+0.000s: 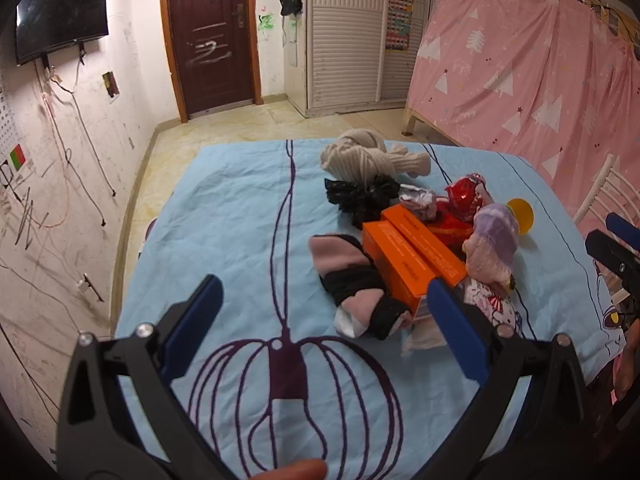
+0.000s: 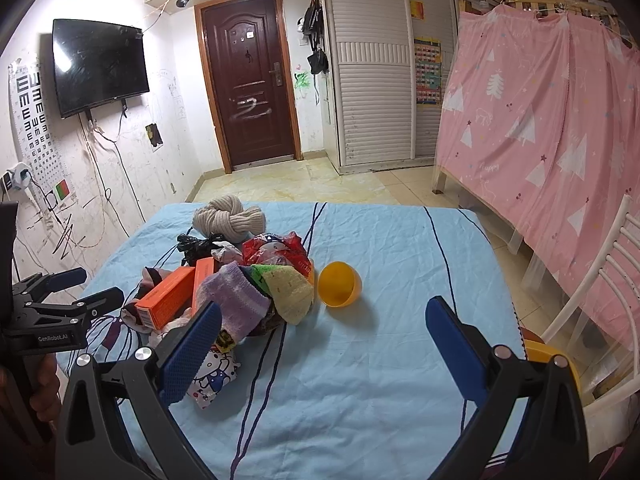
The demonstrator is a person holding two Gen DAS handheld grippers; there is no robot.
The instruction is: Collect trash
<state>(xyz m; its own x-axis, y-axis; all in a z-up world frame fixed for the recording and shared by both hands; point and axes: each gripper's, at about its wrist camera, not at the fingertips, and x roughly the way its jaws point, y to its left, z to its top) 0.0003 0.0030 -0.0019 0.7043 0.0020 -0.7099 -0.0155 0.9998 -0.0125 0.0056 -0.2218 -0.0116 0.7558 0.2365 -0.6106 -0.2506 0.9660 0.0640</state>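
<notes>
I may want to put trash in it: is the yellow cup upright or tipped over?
Tipped over. The yellow cup lies on its side on the blue sheet, mouth showing, empty.

I'm in a lived-in bedroom: a dark wooden door (image 2: pixel 248 80), white slatted wardrobe (image 2: pixel 372 92), wall-mounted black television (image 2: pixel 98 66), and pink tree-patterned bed curtain (image 2: pixel 552 128).

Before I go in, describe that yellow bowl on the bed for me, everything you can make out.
The yellow bowl is a small, round, smooth cup-like bowl, plastic by its look, plain orange-yellow inside and out. It lies tipped on its side on the blue bedsheet, mouth facing the right wrist camera, and looks empty. It sits just right of the pile, close to the yellow-green cloth; contact is unclear. In the left wrist view only its rim shows behind the purple sock.
</notes>
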